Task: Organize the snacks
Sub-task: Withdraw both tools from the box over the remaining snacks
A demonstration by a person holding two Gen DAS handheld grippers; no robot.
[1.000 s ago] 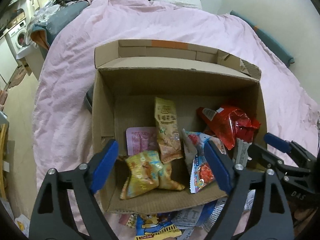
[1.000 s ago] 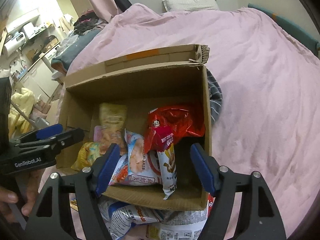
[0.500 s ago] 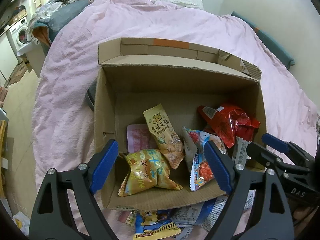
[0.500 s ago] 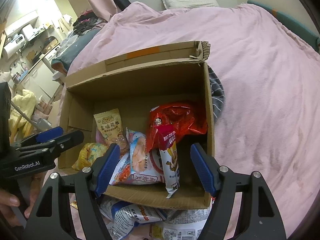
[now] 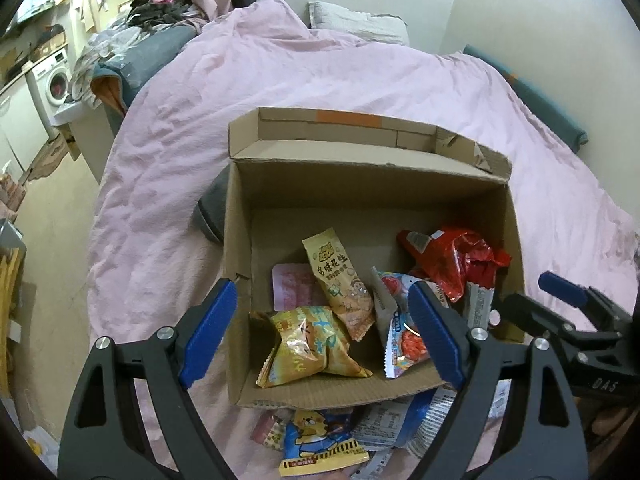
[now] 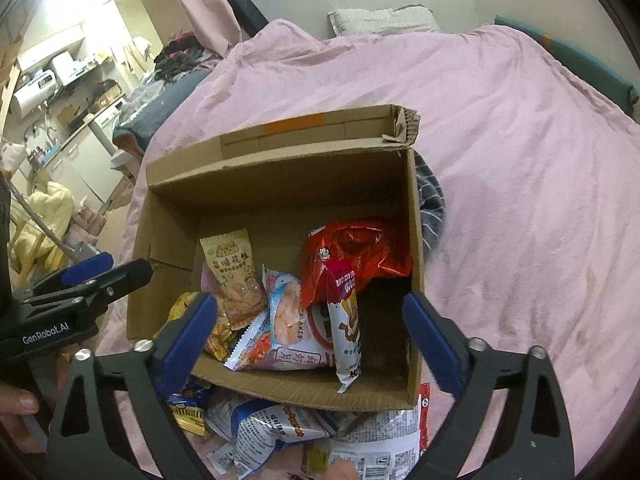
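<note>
An open cardboard box (image 5: 360, 184) (image 6: 280, 188) sits on a pink duvet. Inside it lie a yellow packet (image 5: 308, 344), a tan peanut packet (image 5: 340, 280) (image 6: 234, 276), a pink packet (image 5: 292, 284), a white prawn-cracker bag (image 6: 284, 328), a red bag (image 5: 452, 260) (image 6: 352, 248) and an upright rice-cake packet (image 6: 346, 320). My left gripper (image 5: 322, 334) hangs open over the box's near left part, holding nothing. My right gripper (image 6: 310, 340) hovers over the near right part. Its jaws are opening, and the rice-cake packet stands between them untouched.
Several loose snack packets lie on the duvet in front of the box, among them a blue-and-yellow bear packet (image 5: 320, 444) and a white-and-blue bag (image 6: 276, 428). A grey striped cloth (image 6: 430, 208) pokes out beside the box. A pillow (image 5: 360, 26) lies at the far end.
The right gripper's jaws have spread wider. The left gripper has pulled up and back, so the box looks smaller. The tan peanut packet tipped from upright and now lies slanted in the box.
</note>
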